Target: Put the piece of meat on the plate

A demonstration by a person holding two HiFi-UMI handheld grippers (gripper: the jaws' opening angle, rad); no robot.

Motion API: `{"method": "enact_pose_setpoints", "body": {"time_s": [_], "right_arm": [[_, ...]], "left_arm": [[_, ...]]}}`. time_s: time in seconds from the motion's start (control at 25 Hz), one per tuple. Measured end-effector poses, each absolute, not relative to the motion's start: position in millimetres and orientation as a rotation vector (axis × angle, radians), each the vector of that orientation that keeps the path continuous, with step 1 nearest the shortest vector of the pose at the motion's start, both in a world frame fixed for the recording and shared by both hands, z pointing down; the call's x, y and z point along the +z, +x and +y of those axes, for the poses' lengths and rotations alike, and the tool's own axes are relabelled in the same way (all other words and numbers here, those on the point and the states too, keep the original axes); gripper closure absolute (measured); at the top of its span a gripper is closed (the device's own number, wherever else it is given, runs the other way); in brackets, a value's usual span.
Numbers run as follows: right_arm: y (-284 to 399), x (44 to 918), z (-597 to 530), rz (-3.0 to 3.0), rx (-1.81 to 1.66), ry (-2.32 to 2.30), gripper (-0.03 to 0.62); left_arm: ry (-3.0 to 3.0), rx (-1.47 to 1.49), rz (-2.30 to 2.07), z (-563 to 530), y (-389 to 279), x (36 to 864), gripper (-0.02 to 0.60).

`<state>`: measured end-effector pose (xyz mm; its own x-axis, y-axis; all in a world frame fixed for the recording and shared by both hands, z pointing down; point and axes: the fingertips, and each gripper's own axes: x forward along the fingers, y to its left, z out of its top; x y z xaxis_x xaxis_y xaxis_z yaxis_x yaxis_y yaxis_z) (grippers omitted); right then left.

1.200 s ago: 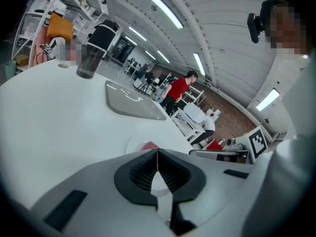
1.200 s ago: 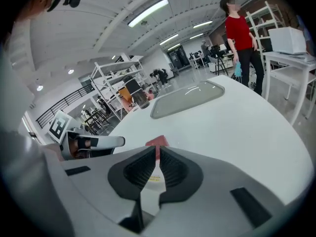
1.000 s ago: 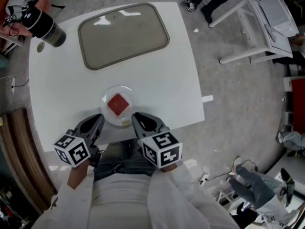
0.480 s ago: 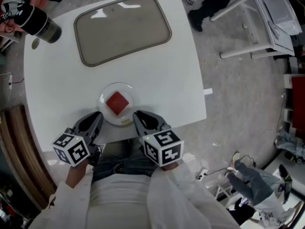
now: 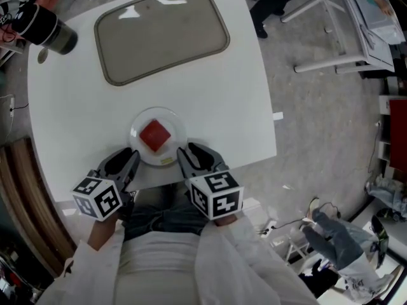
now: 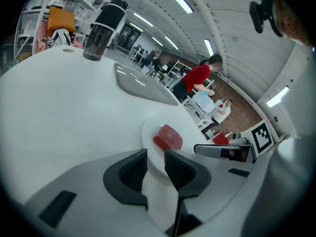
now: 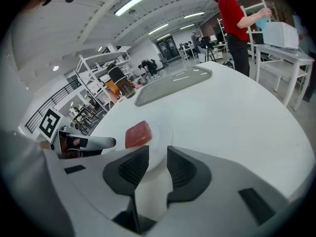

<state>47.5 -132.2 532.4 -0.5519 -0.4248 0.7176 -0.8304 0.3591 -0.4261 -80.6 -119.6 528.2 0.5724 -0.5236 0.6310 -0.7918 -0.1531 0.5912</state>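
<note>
Meat (image 5: pixel 156 136) sits on the plate (image 5: pixel 135 146); left gripper (image 5: pixel 124 164), jaws just opening, and right gripper (image 5: pixel 193 157), jaws spread, both empty, should retreat without nudging it

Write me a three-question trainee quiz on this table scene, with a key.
1. True or false: the red block of meat lies on the round white plate.
2. What stands at the far left corner of the white table? A. a dark cylindrical container. B. a yellow kettle. C. a stack of bowls.
3. Short answer: what is between the jaws of the right tool?
Key: 1 true. 2 A. 3 nothing; the jaws stand apart.
</note>
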Motion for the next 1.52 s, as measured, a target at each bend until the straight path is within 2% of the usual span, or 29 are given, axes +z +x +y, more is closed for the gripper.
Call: {"method": "enact_pose_setpoints", "body": {"time_s": [0.36, 1.52], "right_arm": [[49.9, 543.7, -139.3, -2.09, 1.086, 1.125, 0.488], [44.6, 550.5, -139.4, -2.071, 1.028, 1.141, 0.491]], "left_arm": [[1.762, 0.363, -1.084, -118.2, -78.4, 540.6, 0.46], [1.829, 0.482, -1.175, -121.8, -75.6, 543.3, 0.462]]}}
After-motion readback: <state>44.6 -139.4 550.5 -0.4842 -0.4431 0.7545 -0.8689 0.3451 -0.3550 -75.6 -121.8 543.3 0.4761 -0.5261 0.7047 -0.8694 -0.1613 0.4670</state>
